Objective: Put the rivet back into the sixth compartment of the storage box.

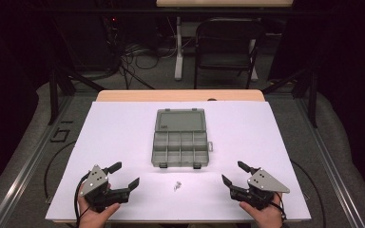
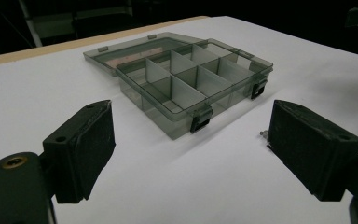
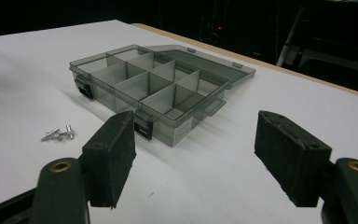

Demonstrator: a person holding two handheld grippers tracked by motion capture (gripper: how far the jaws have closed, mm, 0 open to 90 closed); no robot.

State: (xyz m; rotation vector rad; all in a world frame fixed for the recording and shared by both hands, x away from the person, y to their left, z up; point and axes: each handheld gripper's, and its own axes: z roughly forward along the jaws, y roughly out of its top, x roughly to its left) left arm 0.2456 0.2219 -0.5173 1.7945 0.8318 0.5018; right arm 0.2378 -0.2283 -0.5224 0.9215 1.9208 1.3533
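A grey box (image 1: 179, 137) with its lid open sits in the middle of the white surface (image 1: 123, 128). A few tiny screws (image 1: 177, 185) lie just in front of it (between both hands). The left tongs (image 1: 122, 176) and right tongs (image 1: 233, 173) are wide open, holding nothing.

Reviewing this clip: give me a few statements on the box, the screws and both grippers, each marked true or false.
1. The box lies open. True.
2. The screws lie in a compartment. False: they lie on the white table, in front of the box.
3. The left gripper holds a screw. False: its jaws are open and empty.
4. The right gripper is open. True.
5. The compartments look empty. True.
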